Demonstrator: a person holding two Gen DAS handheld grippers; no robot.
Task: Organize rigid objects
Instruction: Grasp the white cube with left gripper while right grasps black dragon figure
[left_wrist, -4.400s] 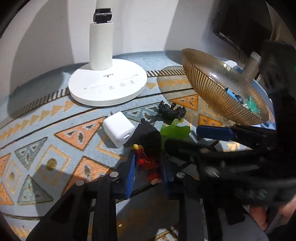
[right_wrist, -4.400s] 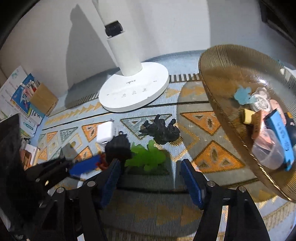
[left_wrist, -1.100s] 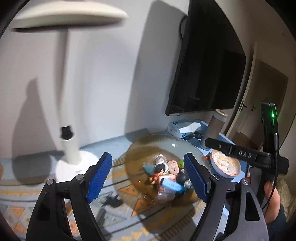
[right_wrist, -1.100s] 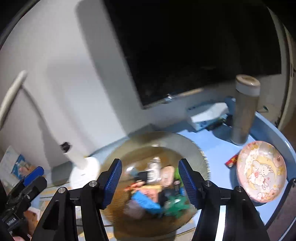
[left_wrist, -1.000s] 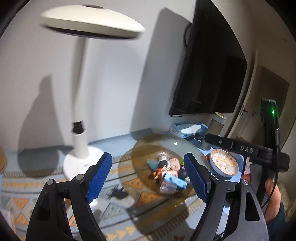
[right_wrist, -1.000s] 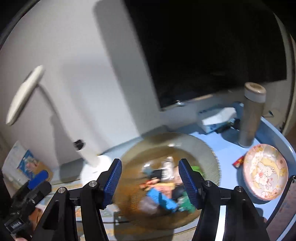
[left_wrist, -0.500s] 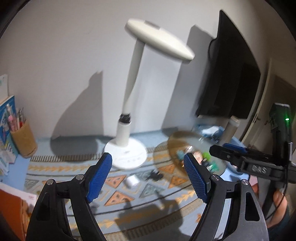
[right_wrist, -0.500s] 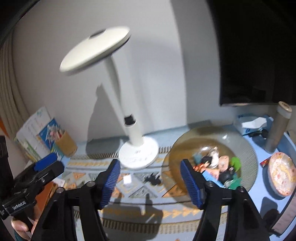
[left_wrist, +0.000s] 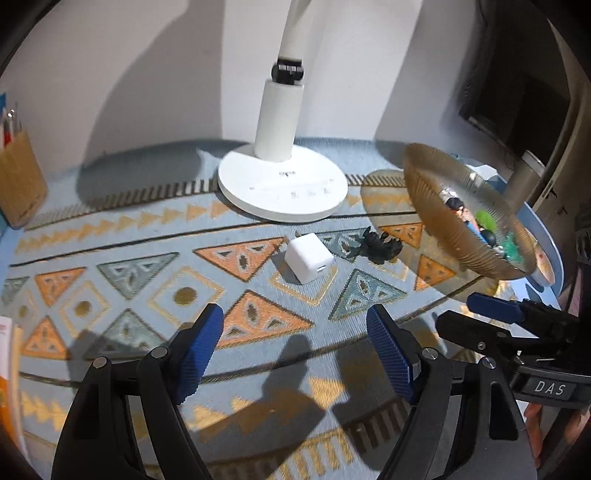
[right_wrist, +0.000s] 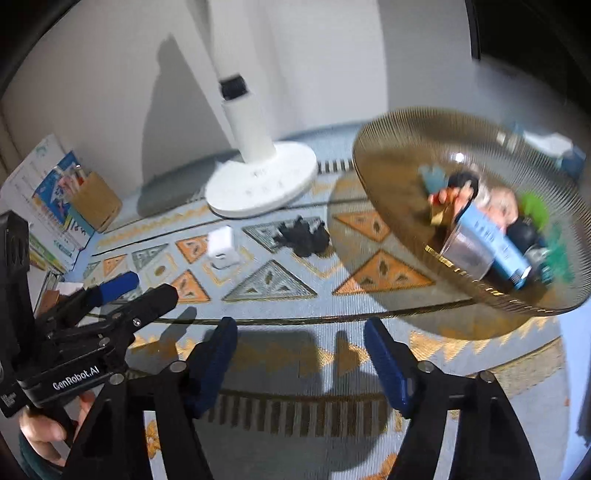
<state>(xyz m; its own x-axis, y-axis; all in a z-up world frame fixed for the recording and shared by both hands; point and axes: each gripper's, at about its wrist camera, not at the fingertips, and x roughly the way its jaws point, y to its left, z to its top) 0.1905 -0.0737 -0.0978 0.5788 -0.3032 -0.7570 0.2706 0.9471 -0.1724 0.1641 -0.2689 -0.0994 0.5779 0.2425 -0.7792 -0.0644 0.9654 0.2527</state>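
A white charger cube (left_wrist: 308, 257) and a black toy animal (left_wrist: 378, 246) lie on the patterned mat, beyond my left gripper (left_wrist: 295, 345), which is open and empty. An amber ribbed glass bowl (left_wrist: 430, 206) at the right holds several small toys. In the right wrist view the cube (right_wrist: 221, 245) and black toy (right_wrist: 304, 234) lie far ahead of my right gripper (right_wrist: 301, 360); its jaws are closing with nothing between them. The bowl (right_wrist: 388, 181) fills that view's right side.
A white lamp base (left_wrist: 282, 184) stands at the back of the mat. A tan pen cup (left_wrist: 16, 184) and booklets sit at the left. A person's hand (right_wrist: 44, 434) holds the left gripper. A blue table rim (left_wrist: 550, 243) lies beyond the bowl.
Both grippers have swung away from above the bowl and dropped low over the mat. The views now look down at the cube and black toy; the red figure and green toy now lie in the bowl.
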